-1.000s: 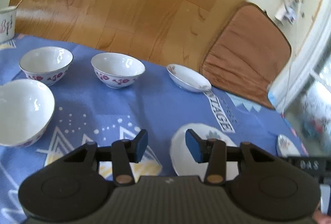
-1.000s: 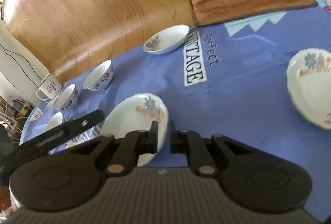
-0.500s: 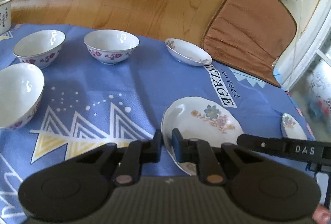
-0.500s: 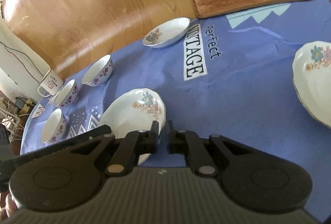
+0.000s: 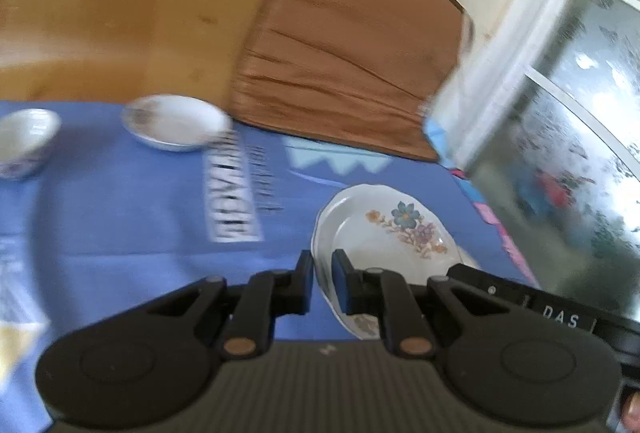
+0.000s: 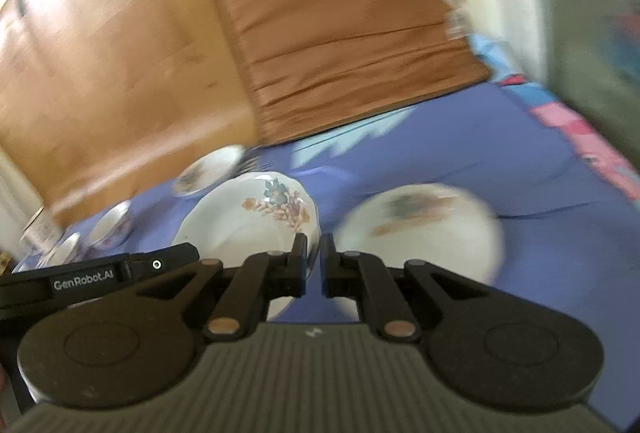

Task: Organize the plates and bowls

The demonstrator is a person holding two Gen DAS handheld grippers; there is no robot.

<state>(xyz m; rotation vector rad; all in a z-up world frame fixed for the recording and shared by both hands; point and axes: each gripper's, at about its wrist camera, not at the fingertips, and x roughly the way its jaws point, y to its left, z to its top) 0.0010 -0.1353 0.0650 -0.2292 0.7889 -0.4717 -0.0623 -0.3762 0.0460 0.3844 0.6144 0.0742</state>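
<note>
A white plate with a flower print (image 5: 384, 233) is held off the blue cloth between both grippers. My left gripper (image 5: 322, 273) is shut on its left rim. My right gripper (image 6: 314, 253) is shut on its right rim, and the same plate (image 6: 248, 229) spreads out to the left of those fingers. A second flowered plate (image 6: 420, 229), blurred, lies on the cloth just right of the held one. A third plate (image 5: 176, 129) sits at the cloth's far edge. A small bowl (image 5: 24, 145) stands at the far left, with more bowls (image 6: 112, 229) beside it.
A blue patterned cloth (image 5: 140, 213) covers the surface. A brown cushion (image 5: 344, 53) lies on the wooden floor (image 5: 100, 13) beyond it. A white door frame and glass (image 5: 560, 113) stand close on the right. A mug (image 6: 40, 229) sits far left.
My left gripper has closed on the plate's left rim. Both grippers have then carried the plate to the right and a little up, close to the second plate.
</note>
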